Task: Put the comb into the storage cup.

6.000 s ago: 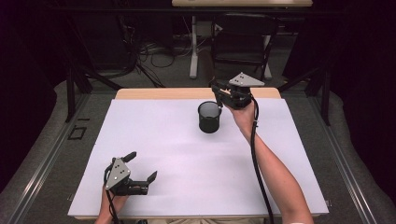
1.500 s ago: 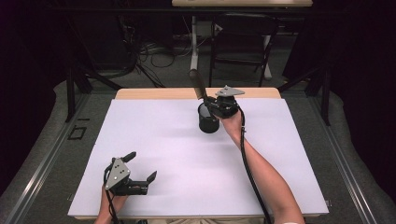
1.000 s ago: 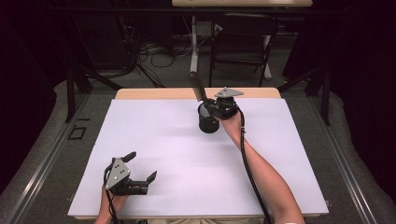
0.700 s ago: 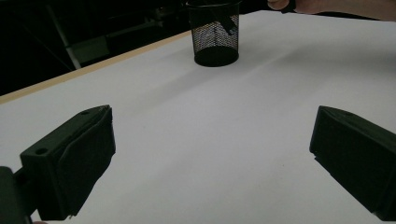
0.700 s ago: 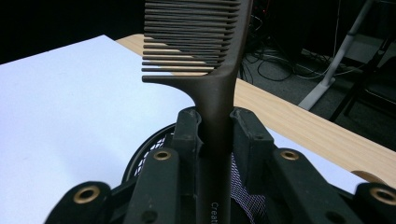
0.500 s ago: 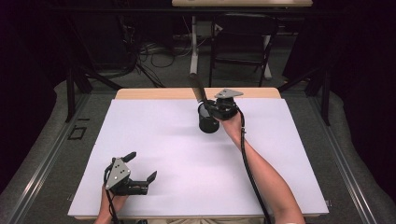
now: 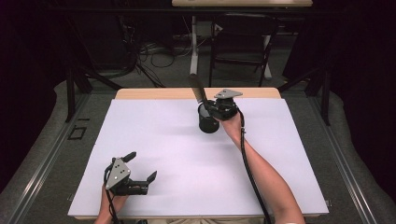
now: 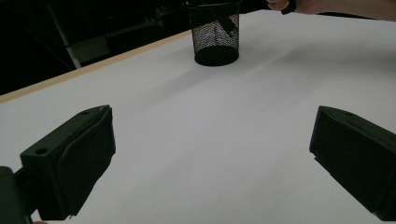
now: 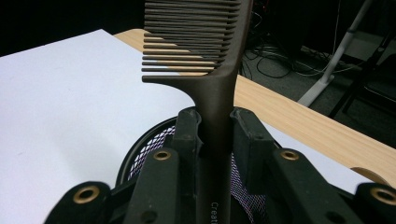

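I had the right hand-held gripper (image 9: pixel 215 135) clamped on comb (image 9: pixel 205 56) over mesh cup (image 7: pixel 208 122); handle's lower end hidden. Left hand-held gripper (image 7: pixel 140 173) gaped wide, nothing btwn.

Dark brown comb (image 9: pixel 219 70), black mesh cup (image 7: pixel 207 120) (see-through weave), white table (image 7: pixel 154 135).

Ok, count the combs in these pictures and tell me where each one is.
1: a dark brown plastic comb, clamped by its handle in the right gripper, standing over the black wire-mesh cup. Others could lie hidden inside the cup.
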Motion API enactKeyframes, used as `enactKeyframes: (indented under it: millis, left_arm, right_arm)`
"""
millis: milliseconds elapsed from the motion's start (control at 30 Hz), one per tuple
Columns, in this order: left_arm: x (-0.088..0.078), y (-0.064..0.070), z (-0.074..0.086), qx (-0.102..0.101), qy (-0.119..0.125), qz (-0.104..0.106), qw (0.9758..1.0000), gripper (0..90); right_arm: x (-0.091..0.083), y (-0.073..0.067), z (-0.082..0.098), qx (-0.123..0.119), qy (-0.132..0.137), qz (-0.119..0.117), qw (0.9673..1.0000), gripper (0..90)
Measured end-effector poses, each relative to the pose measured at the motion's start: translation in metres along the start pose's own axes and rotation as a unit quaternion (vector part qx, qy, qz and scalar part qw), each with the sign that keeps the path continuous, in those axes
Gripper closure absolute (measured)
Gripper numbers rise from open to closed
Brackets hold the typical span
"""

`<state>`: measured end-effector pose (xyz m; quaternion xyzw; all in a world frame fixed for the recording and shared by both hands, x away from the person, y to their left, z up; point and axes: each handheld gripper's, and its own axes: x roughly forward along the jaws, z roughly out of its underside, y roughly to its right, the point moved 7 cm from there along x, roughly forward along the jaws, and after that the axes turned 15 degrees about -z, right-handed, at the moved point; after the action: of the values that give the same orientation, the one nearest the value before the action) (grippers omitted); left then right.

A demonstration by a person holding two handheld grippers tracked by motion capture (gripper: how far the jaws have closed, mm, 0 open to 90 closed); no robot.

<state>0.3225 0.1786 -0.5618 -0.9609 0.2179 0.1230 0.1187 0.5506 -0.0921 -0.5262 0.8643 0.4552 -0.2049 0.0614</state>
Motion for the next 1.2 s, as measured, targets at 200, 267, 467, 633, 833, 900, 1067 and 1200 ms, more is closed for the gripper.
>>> enactKeyframes:
  millis: [200,267,467,633,833,900,1067,1200]
  left_arm:
    - [0.0002,-0.0001,0.0002,0.0,0.0,0.0,1.0,0.2]
    - [0.0001,0.0,0.0001,0.0,0.0,0.0,1.0,0.2]
    - [0.0003,-0.0002,0.0003,0.0,-0.001,0.0,1.0,0.2]
    - [0.0003,-0.0001,0.0002,0.0,-0.001,0.001,1.0,0.2]
    - [0.0006,0.0004,0.0004,-0.001,-0.002,0.002,1.0,0.3]
    - [0.0006,0.0,0.0005,0.0,-0.002,0.001,1.0,0.3]
    - [0.0007,0.0004,0.0005,-0.001,-0.002,0.001,1.0,0.3]
    - [0.0009,0.0002,0.0006,0.0,-0.002,0.001,1.0,0.4]
  right_arm:
    - [0.0013,0.0004,0.0009,0.0,-0.002,0.002,1.0,72.4]
    - [0.0022,0.0008,0.0016,-0.002,-0.004,0.003,1.0,72.4]
    - [0.0039,0.0006,0.0029,-0.001,-0.008,0.003,1.0,72.3]
    - [0.0045,0.0006,0.0039,0.001,-0.011,0.003,0.9999,72.2]
    - [0.0061,0.0006,0.0057,0.001,-0.018,0.005,0.9998,72.1]
    - [0.0067,0.0003,0.0058,0.0,-0.019,0.005,0.9998,72.1]
    - [0.0078,-0.0001,0.0071,-0.003,-0.029,0.013,0.9995,71.9]
    - [0.007,-0.0018,0.0067,-0.01,-0.031,0.012,0.9994,66.7]
